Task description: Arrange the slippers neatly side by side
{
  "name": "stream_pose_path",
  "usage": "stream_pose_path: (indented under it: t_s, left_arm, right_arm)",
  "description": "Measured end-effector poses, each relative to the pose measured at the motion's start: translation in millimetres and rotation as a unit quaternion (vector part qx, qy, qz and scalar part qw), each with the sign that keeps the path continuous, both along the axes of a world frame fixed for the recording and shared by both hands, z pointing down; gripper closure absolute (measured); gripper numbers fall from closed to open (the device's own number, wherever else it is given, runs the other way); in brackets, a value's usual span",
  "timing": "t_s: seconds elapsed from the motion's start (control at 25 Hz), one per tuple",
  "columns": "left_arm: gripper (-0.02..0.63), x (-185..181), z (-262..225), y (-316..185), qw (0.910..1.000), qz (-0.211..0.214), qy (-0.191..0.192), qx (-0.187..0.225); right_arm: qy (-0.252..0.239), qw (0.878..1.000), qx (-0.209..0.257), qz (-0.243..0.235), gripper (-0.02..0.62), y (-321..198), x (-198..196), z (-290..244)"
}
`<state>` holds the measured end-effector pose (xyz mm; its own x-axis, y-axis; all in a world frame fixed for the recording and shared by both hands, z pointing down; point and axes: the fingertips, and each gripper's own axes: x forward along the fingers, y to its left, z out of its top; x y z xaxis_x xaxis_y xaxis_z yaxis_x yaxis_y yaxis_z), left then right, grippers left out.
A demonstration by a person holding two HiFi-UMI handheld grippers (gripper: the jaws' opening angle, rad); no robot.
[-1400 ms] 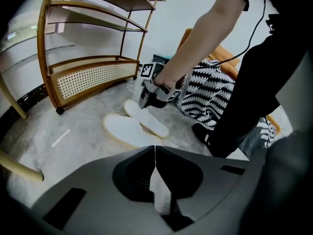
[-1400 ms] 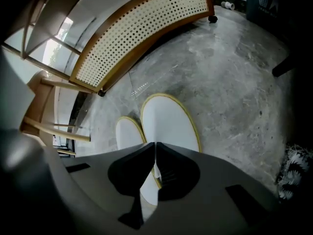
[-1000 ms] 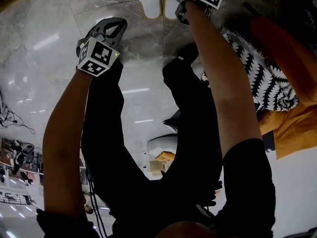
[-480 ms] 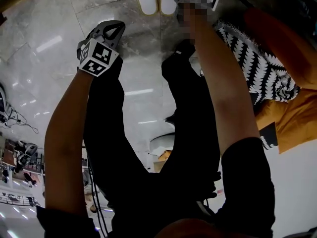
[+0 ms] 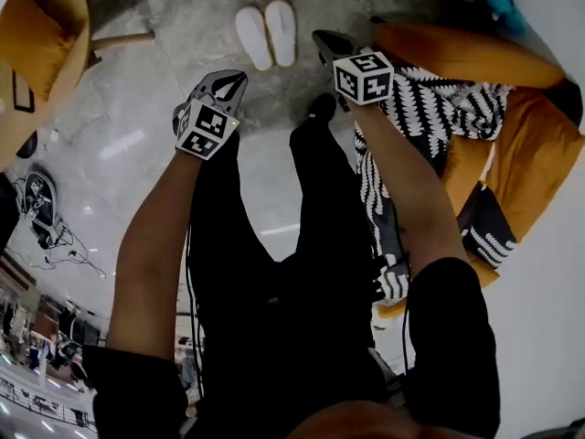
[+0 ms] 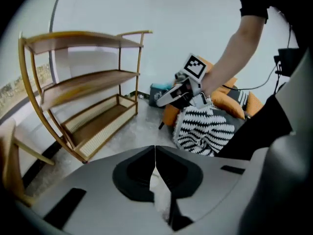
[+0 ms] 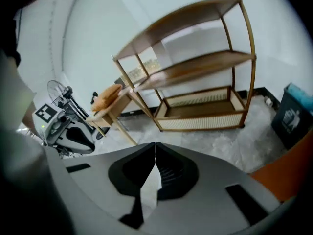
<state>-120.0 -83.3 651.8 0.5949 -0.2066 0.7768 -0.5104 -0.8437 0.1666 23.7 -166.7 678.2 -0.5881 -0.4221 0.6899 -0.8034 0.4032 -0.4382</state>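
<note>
Two white slippers (image 5: 267, 35) lie side by side on the grey marble floor at the top of the head view, toes pointing away. My left gripper (image 5: 230, 82) hovers below and left of them, jaws shut and empty. My right gripper (image 5: 325, 42) hangs just right of the pair, apart from them, also shut with nothing held. In the left gripper view the jaws (image 6: 155, 150) meet edge to edge, and the right gripper (image 6: 168, 97) shows ahead. The right gripper view shows its jaws (image 7: 155, 147) shut, with the left gripper (image 7: 68, 133) at the left. Neither gripper view shows the slippers.
An orange sofa (image 5: 530, 154) with a black-and-white zigzag blanket (image 5: 439, 108) fills the right. A curved wooden shoe rack (image 7: 195, 82) stands against the wall. A wooden seat with an orange cushion (image 5: 37, 35) is at the upper left. Cables and a fan (image 5: 41, 204) lie at the left.
The view has pulled back, so both slippers now show whole and farther off. The right gripper has drawn back from the slippers to their right side. Sofa and wooden seat have come into view.
</note>
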Motion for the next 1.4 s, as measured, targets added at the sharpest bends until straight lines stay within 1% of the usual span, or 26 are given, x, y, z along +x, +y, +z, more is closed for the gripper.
stream_pose_path:
  t_s: [0.12, 0.2, 0.28, 0.4, 0.52, 0.64, 0.72, 0.8, 0.96, 1.04, 1.12, 1.24, 1.4]
  left_arm:
    - [0.588, 15.5, -91.9, -29.5, 0.9976, -0.039, 0.038, 0.042]
    - [0.588, 24.8, -156.8, -49.7, 0.9921, -0.066, 0.072, 0.078]
    - [0.588, 34.7, -217.7, -64.1, 0.9843, -0.086, 0.104, 0.114]
    - [0.588, 47.2, -296.0, -73.2, 0.9712, -0.115, 0.142, 0.153]
    - [0.588, 55.5, -355.0, -69.4, 0.9605, -0.136, 0.164, 0.179]
    - [0.588, 65.8, -396.9, -64.3, 0.9536, -0.144, 0.179, 0.195]
    - [0.588, 70.4, -424.2, -64.8, 0.9461, -0.152, 0.191, 0.213]
    - [0.588, 71.4, -454.0, -65.9, 0.9338, -0.171, 0.209, 0.235]
    - [0.588, 69.4, -509.9, -60.7, 0.9009, -0.225, 0.259, 0.266]
    - [0.588, 68.5, -533.4, -54.9, 0.8868, -0.242, 0.278, 0.279]
    - [0.588, 69.6, -551.7, -44.0, 0.8773, -0.250, 0.288, 0.291]
    - [0.588, 65.2, -572.8, -29.7, 0.8652, -0.262, 0.293, 0.311]
    - [0.588, 45.6, -590.6, -8.4, 0.8503, -0.280, 0.296, 0.333]
  right_arm:
    - [-0.026, 0.997, 0.067, 0.008, 0.561, 0.3, 3.3, -119.0]
    - [-0.040, 0.992, 0.121, 0.012, 0.561, -0.3, 4.0, -196.9]
    - [-0.043, 0.985, 0.167, 0.014, 0.561, 2.7, 6.2, -264.5]
    - [-0.029, 0.980, 0.199, 0.014, 0.561, 11.5, 11.4, -337.6]
    - [-0.035, 0.975, 0.219, 0.024, 0.561, 19.9, 13.2, -394.4]
    - [-0.053, 0.968, 0.244, 0.029, 0.561, 22.7, 16.1, -443.5]
    - [-0.061, 0.961, 0.267, 0.030, 0.561, 19.8, 21.3, -473.2]
    - [-0.066, 0.953, 0.294, 0.036, 0.561, 17.7, 29.9, -501.8]
    - [-0.064, 0.937, 0.341, 0.046, 0.563, 21.2, 48.6, -552.3]
    - [-0.075, 0.931, 0.356, 0.042, 0.563, 23.8, 50.5, -570.0]
    - [-0.089, 0.927, 0.363, 0.039, 0.563, 29.3, 51.9, -579.6]
    - [-0.098, 0.923, 0.370, 0.037, 0.563, 35.3, 52.7, -587.1]
    - [-0.084, 0.918, 0.387, 0.036, 0.563, 50.9, 49.3, -594.3]
